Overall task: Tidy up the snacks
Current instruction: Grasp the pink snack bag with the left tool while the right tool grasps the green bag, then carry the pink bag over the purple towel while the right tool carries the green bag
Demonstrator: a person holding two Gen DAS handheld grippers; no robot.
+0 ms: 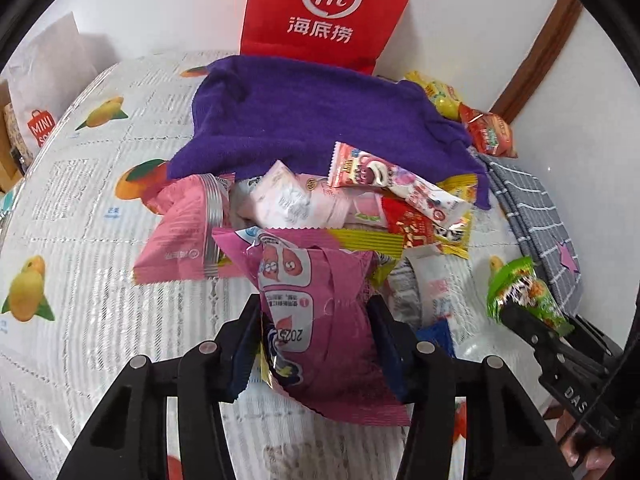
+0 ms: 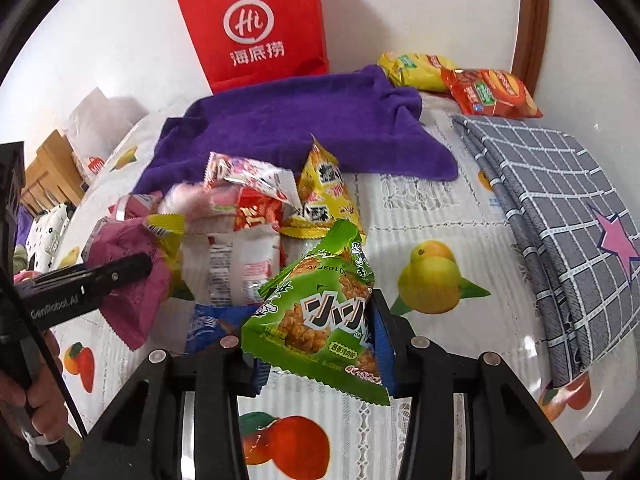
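My left gripper (image 1: 314,312) is shut on a pink snack packet (image 1: 316,320), which stands up between its fingers at the near edge of a pile of snack packets (image 1: 320,208). The same pink snack packet (image 2: 132,276) and left gripper (image 2: 140,266) show at the left of the right wrist view. My right gripper (image 2: 316,320) is shut on a green triangular snack packet (image 2: 320,320), held a little above the table. That green packet (image 1: 524,296) and the right gripper (image 1: 516,312) appear at the right of the left wrist view.
A purple towel (image 1: 312,120) lies behind the pile, with a red paper bag (image 1: 328,12) upright against the wall. Yellow and orange packets (image 2: 460,80) sit at the back right. A grey checked cloth (image 2: 560,208) lies folded on the right. The fruit-print tablecloth (image 2: 432,216) covers the table.
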